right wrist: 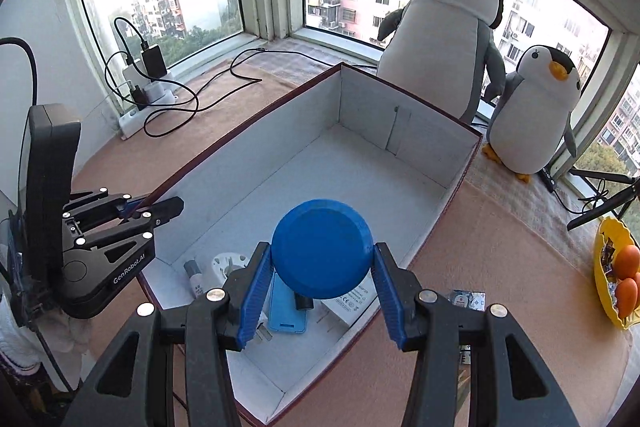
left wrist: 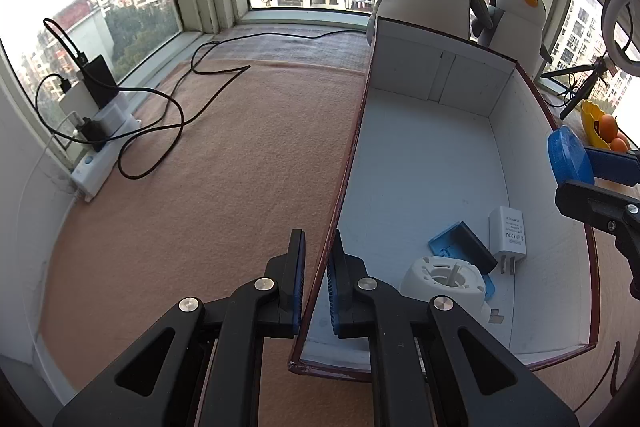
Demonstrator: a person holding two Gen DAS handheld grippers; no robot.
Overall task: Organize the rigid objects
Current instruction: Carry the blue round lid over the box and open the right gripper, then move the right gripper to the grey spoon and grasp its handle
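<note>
A large open box with white inside and dark red rim (left wrist: 472, 95) (right wrist: 436, 119) stands on the tan mat. My left gripper (left wrist: 317, 267) is shut on the box's left wall (left wrist: 344, 179); it also shows in the right wrist view (right wrist: 140, 206). My right gripper (right wrist: 322, 269) is shut on a round blue lid (right wrist: 322, 254) and holds it above the box's near end; the lid also shows in the left wrist view (left wrist: 570, 157). In the box lie a white charger (left wrist: 507, 231), a blue-and-black device (left wrist: 460, 247) and a white round part (left wrist: 442, 281).
Two plush penguins (right wrist: 444, 39) (right wrist: 534, 115) stand behind the box. A power strip with chargers and black cables (right wrist: 148, 99) sits at the far left. A yellow bowl of oranges (right wrist: 616, 275) is at the right. A small packet (right wrist: 466, 301) lies beside the box.
</note>
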